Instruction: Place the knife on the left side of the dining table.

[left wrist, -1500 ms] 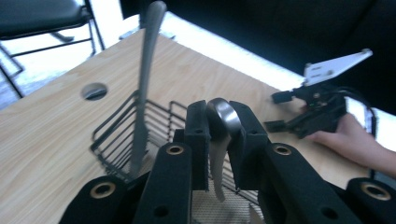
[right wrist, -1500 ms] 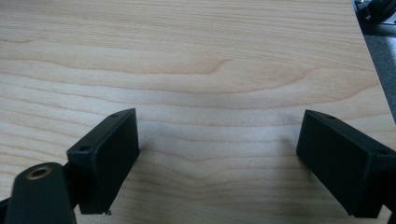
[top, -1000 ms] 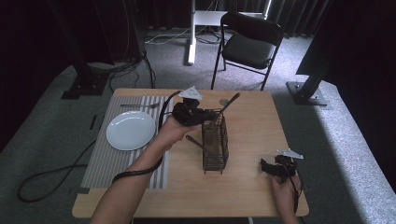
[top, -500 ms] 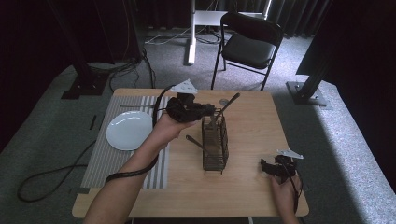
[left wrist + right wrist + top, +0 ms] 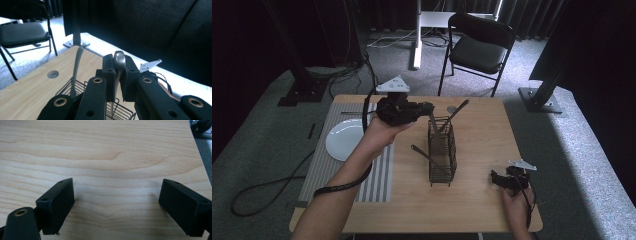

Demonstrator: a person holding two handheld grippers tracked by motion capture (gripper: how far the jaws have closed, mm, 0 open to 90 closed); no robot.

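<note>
1. because the left gripper (image 5: pixel 117 75) has its two black jaws squeezed tight on the handle of a metal utensil (image 5: pixel 119 61), that utensil goes wherever the hand goes.
2. seen from above, the left gripper (image 5: pixel 404 109) is up over the far left side of the wire basket (image 5: pixel 442 155), and the utensil (image 5: pixel 432 120) hangs down from it into the basket's far end.
3. its long way runs nearly straight up and down, so to my eye it must be pulled straight up to come out clean; its bottom end is hidden, so i cannot tell what kind it is.
4. two more utensils sit in the basket: a spoon (image 5: pixel 457 111) leaning out toward the far right, and another handle (image 5: pixel 421 152) poking out low on the left.
5. the left hand is much nearer to the basket. the right gripper (image 5: pixel 507 180) rests near the front right of the table, well apart from it, with its jaws wide open and nothing but bare wood between them.
6. the table (image 5: pixel 482 135) is pale wood. a striped mat (image 5: pixel 332 170) lies on its left side with a white plate (image 5: pixel 344 142) on it.
7. past the table stands a black folding chair (image 5: pixel 479 47) on grey carpet, with dark curtains behind.
</note>
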